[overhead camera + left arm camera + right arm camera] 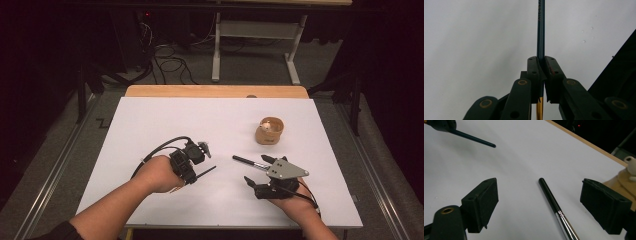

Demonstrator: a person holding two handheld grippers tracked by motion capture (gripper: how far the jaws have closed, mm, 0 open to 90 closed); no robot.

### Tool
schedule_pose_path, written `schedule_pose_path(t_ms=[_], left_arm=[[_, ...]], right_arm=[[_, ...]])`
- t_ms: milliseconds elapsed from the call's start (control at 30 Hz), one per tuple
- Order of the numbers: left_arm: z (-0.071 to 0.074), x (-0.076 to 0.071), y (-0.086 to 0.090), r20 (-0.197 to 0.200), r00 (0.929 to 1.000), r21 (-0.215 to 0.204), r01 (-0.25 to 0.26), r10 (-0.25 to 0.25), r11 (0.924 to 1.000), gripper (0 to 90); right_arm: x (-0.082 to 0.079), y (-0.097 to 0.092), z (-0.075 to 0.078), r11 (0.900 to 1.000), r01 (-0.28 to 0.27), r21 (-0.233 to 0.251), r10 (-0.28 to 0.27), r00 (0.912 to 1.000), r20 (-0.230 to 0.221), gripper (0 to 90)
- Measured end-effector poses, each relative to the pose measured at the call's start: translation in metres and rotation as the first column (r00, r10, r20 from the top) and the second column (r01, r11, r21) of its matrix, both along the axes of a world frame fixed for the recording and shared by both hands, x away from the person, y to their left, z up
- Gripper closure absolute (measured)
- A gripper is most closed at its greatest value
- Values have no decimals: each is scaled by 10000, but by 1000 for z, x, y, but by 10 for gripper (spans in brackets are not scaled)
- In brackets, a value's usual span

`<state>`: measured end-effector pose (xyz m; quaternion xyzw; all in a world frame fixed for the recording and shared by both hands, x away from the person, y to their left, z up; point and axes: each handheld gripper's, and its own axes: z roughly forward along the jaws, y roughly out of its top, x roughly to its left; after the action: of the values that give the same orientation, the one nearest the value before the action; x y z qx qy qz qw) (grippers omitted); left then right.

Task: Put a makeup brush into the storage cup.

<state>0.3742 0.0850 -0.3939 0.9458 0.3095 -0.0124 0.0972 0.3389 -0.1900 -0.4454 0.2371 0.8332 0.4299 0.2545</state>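
My left gripper (192, 174) rests at the table's left centre, shut on a thin teal-handled brush (207, 170) whose shaft pokes out to the right. In the left gripper view the jaws (540, 60) pinch that teal handle (540, 37), and its gold part shows below them. My right gripper (255, 169) lies low at the right with its jaws wide apart. A black brush (242, 160) with a silver ferrule lies on the table between them, touched by neither pad. The right gripper view shows this black brush (551, 197) in the gap of the gripper (539, 183).
A small wooden cup (270, 131) with a white object inside stands behind the right gripper, also at the right edge of the right gripper view (624, 176). A white sheet (150, 120) covers the table, with a wooden strip (215, 91) along the far edge.
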Motion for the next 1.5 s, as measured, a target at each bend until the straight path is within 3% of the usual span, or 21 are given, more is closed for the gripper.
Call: schedule_pose_path(t_ms=[167, 333, 467, 667, 900, 1500], left_arm=[[1, 0, 0, -6, 10000, -15, 10, -10, 10000, 832], [4, -2, 3, -5, 10000, -21, 18, -18, 10000, 832], [8, -2, 6, 50, 10000, -33, -24, 24, 10000, 832], [10, -3, 8, 51, 10000, -14, -42, 42, 10000, 832], [10, -3, 5, -25, 10000, -35, 82, -82, 10000, 833], [6, -3, -5, -270, 9990, 254, 371, -364, 9990, 832]], right_arm=[[0, 14, 1, 9983, -304, -491, 296, 9994, -176, 179], [2, 31, 4, 9928, -777, -910, 785, 9969, 59, 202], [1, 39, 7, 9903, -986, -974, 1017, 9944, 278, 246], [3, 47, 9, 9856, -1327, -1047, 1359, 9904, 243, 311], [4, 54, 8, 9747, -1678, -1476, 1741, 9842, 309, 349], [-3, 56, -1, 9614, -2226, -1618, 2327, 9715, 458, 417]])
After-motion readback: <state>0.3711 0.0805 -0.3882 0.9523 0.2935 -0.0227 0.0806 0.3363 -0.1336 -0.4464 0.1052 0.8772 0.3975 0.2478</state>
